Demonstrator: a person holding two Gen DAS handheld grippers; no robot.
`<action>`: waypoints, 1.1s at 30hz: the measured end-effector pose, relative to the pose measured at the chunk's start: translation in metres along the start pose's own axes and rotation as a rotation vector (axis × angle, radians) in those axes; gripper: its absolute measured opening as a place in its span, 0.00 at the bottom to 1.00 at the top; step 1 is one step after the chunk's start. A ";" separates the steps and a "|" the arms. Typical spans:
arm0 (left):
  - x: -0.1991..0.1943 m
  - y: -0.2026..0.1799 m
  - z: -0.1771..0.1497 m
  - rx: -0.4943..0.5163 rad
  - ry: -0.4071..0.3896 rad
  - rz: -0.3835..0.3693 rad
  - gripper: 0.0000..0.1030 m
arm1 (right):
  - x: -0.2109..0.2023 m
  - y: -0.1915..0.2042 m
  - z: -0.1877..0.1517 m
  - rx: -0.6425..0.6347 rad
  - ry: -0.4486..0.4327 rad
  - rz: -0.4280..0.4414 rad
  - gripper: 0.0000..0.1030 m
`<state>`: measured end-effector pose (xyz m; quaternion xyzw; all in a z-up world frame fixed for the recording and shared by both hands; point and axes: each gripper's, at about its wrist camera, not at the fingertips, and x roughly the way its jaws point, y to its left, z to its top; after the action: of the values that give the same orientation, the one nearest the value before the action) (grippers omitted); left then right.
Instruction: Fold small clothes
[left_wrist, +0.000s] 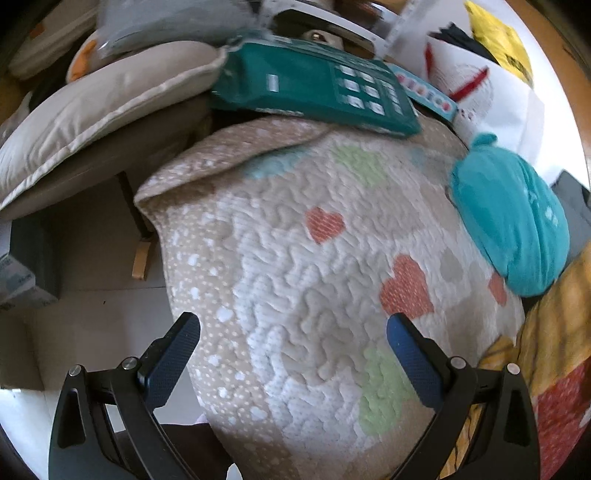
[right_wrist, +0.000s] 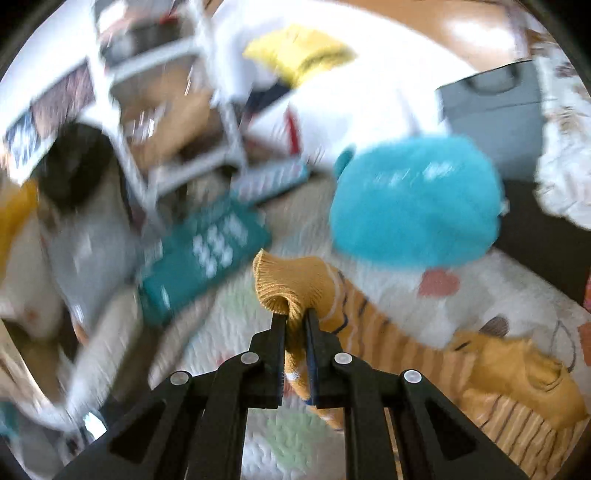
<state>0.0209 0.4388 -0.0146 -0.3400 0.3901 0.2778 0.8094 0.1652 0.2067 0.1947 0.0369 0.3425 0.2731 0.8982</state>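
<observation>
right claw (right_wrist: 295, 314) apparently pinches mustard sleeve (right_wrist: 295, 280).

both grippers (left_wrist: 293, 332) (right_wrist: 295, 314): black arms w/ silver screws, blue textured pads (left_wrist: 171, 354).

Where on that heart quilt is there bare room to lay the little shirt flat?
The open stretch of quilt is in front of the left tool, between the teal packet and the turquoise cushion. It is crowded at the far edge and right, where the orange shirt hangs from the right tool.
</observation>
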 end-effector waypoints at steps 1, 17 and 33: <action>0.001 -0.004 -0.002 0.013 0.005 -0.001 0.98 | -0.009 -0.008 0.008 0.019 -0.021 -0.017 0.10; 0.009 -0.053 -0.034 0.188 0.044 -0.011 0.98 | -0.074 -0.373 -0.154 0.613 0.156 -0.653 0.10; 0.020 -0.118 -0.105 0.537 0.239 -0.203 0.98 | -0.157 -0.383 -0.295 0.825 0.160 -0.442 0.56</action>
<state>0.0695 0.2897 -0.0405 -0.1813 0.5062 0.0405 0.8421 0.0594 -0.2348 -0.0335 0.2957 0.4901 -0.0814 0.8160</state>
